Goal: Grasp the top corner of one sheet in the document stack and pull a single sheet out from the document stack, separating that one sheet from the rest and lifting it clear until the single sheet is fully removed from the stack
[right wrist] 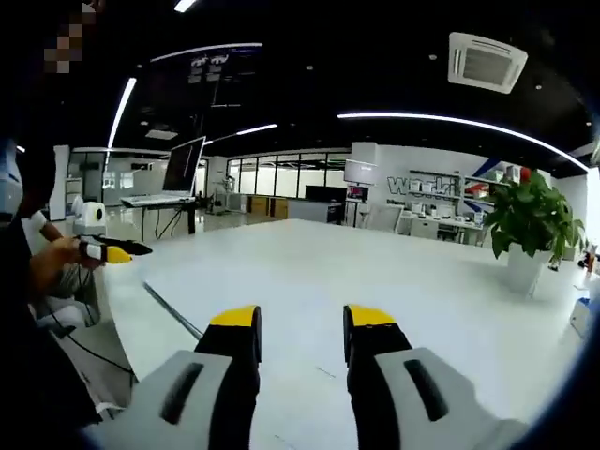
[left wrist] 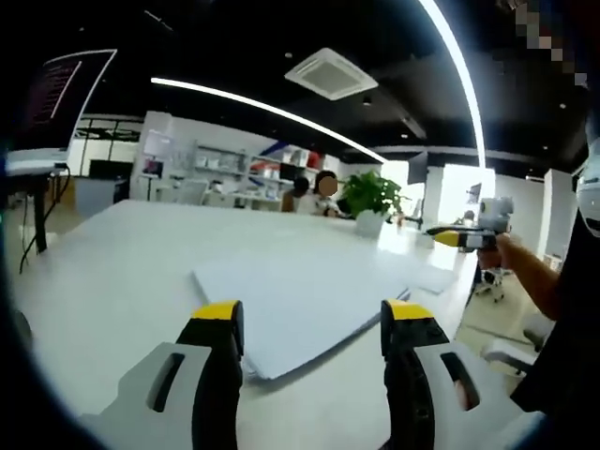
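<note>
I am in a large open office. Long light strips (left wrist: 281, 111) and a ceiling air-conditioning unit (right wrist: 486, 62) hang on the dark ceiling. I work at a wide white bench (right wrist: 375, 272) with a potted plant (right wrist: 532, 225). Behind it I see shelves (left wrist: 234, 173), a monitor on a desk (right wrist: 183, 169) and glass partitions (right wrist: 272, 178).

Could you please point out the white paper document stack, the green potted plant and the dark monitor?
White paper document stack (left wrist: 309, 300), left gripper view, top sheet.
Green potted plant (right wrist: 530, 220), right gripper view, leaves.
Dark monitor (right wrist: 183, 166), right gripper view, screen.
</note>
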The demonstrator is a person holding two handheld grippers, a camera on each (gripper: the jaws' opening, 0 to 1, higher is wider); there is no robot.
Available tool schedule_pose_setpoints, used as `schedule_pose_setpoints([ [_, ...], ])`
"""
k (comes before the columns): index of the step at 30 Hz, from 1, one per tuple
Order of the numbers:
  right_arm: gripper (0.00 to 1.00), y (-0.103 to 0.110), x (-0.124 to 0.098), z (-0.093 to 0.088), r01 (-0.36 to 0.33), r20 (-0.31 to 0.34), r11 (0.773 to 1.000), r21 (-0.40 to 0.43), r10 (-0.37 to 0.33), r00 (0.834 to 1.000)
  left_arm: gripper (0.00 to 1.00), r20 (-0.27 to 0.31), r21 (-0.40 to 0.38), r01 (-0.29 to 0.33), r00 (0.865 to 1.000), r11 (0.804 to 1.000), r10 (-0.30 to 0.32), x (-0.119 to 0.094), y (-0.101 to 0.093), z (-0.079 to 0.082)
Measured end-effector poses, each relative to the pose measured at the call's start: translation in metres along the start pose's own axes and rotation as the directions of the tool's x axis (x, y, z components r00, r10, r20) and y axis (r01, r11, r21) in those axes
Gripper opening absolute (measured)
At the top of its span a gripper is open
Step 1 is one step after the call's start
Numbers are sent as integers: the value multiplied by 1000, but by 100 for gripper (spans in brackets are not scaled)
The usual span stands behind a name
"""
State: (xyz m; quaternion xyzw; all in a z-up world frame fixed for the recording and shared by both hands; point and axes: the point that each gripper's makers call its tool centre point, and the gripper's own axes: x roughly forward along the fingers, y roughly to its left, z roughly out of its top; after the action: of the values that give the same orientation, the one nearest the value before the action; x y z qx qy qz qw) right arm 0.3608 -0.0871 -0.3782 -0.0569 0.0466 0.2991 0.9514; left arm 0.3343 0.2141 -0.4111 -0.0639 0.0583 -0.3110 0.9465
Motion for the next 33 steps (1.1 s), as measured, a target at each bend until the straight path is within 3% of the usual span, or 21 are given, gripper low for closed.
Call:
schedule_pose_setpoints([
  [6, 35, 21, 5, -16, -39, -6, 999, 3, 39, 999, 59, -20, 32, 19, 1000, 999, -18, 2, 1, 4],
  [8, 35, 28, 6, -21, -53, -14, 998, -36, 53, 999, 59, -22, 39, 32, 999, 999, -31, 3, -1, 5],
  [12, 36, 32, 7, -30, -20, -39, 982, -186, 13, 999, 58, -40, 51, 84, 996, 995, -82, 10, -4, 4],
  [17, 37, 43, 7, -36, -14, -34, 968, -249, 6, 999, 55, -96, 68, 134, 987, 989, -127, 16, -6, -7],
  [25, 36, 65, 7, -43, -19, -41, 959, -282, 8, 999, 55, -127, 30, 193, 974, 981, -188, 15, -11, -7],
  [33, 36, 70, 9, -41, -19, -32, 963, -268, 11, 999, 54, -169, 79, 211, 966, 974, -196, 14, -10, -9],
])
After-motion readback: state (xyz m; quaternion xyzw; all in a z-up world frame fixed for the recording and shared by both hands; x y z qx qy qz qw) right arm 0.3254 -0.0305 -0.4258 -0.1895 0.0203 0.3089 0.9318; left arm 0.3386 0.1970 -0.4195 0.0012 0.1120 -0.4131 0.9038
